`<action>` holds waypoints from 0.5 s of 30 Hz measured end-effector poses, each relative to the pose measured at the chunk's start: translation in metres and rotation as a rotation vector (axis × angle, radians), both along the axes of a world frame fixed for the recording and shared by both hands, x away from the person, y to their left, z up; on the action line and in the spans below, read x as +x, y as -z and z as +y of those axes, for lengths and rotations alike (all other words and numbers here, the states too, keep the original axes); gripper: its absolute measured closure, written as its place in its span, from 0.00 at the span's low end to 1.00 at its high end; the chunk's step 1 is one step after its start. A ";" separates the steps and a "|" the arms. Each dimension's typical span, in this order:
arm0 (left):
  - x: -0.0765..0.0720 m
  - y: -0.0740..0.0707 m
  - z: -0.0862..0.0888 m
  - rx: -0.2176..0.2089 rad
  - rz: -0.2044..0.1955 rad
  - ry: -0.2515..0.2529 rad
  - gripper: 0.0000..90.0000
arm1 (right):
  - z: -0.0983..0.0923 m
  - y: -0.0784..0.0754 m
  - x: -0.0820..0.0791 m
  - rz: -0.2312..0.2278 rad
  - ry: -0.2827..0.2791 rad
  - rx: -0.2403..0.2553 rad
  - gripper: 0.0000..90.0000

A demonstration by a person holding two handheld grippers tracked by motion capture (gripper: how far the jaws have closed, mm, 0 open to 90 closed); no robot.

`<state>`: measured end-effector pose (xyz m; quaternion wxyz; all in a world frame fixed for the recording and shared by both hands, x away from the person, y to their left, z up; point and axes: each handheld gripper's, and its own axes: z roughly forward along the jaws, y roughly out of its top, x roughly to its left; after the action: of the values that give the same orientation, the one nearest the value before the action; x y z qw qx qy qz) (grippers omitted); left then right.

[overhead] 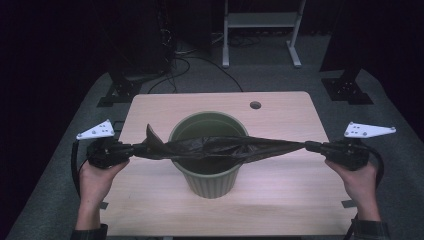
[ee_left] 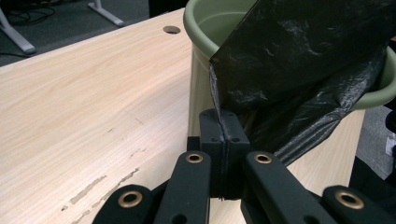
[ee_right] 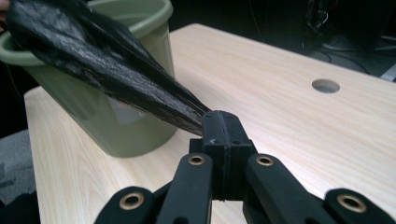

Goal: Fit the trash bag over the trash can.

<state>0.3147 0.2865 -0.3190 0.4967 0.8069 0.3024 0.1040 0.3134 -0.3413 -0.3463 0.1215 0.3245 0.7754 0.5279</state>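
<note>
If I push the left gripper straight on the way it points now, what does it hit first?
Probably the green bin. The left gripper, shut on the black bag, points at the bin's side wall just under the rim, with bag film bunched between. Depth is hard to judge.

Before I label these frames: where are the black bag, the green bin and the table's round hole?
black bag [overhead: 220,148], high view, stretched middle.
green bin [overhead: 211,182], high view, front wall.
round hole [overhead: 255,105], high view, its centre.

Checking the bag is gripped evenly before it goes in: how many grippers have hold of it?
2. The left gripper pinches the black bag's left end, the right gripper its right end, stretching it across the green bin's opening. Both sets of fingers are shut on plastic.
</note>
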 end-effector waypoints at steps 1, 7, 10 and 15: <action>-0.001 0.001 -0.001 0.004 -0.005 0.002 1.00 | 0.001 0.002 0.000 0.003 -0.003 -0.005 1.00; -0.003 -0.002 -0.002 0.011 -0.024 0.012 1.00 | -0.001 -0.006 -0.002 -0.018 -0.017 0.022 0.80; -0.002 -0.004 -0.003 0.013 -0.028 0.014 0.99 | -0.002 -0.020 -0.004 -0.059 -0.016 0.034 0.73; -0.001 -0.005 -0.004 0.010 -0.030 0.015 0.98 | 0.004 -0.043 -0.005 -0.117 -0.038 0.062 0.71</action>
<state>0.3141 0.2830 -0.3140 0.4978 0.8101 0.2881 0.1139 0.3085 -0.3371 -0.3033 0.1464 0.2819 0.7561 0.5722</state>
